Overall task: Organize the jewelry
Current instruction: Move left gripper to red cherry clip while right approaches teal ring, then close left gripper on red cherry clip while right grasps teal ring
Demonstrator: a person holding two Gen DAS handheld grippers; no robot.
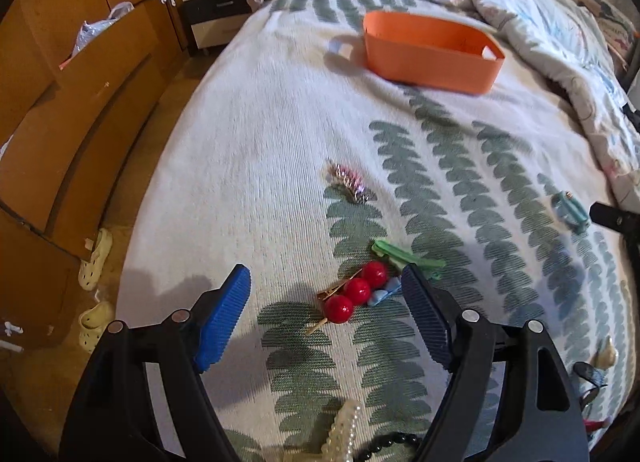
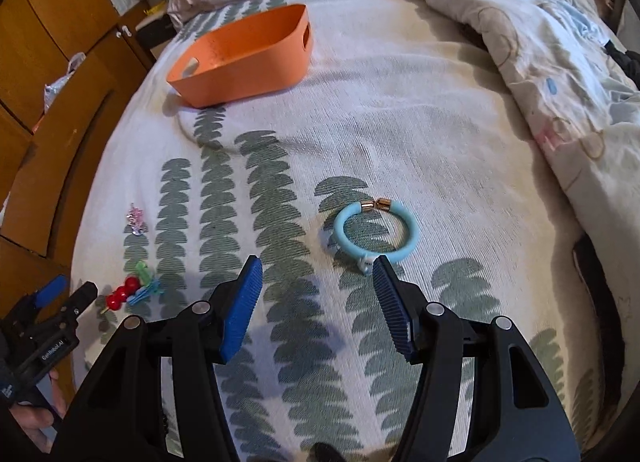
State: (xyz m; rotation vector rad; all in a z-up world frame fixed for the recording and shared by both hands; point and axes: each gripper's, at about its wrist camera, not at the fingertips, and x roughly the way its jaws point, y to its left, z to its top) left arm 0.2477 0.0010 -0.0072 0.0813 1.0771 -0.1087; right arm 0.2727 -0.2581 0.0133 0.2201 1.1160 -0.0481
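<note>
- Left tool (image 1: 326, 312) hangs spread over the red-bead hair clip (image 1: 356, 296) on the bed (image 1: 248, 166), lined up to pinch it.
- Right tool (image 2: 318, 302) is spread too, empty, just short of the blue bracelet (image 2: 375, 232).
- Farther off, the orange bin (image 2: 240, 58) waits for the pieces.

My left gripper (image 1: 326, 288) points steeply down with its jaws wide apart and nothing between them. My right gripper (image 2: 318, 276) also tilts down, jaws apart and empty
</note>
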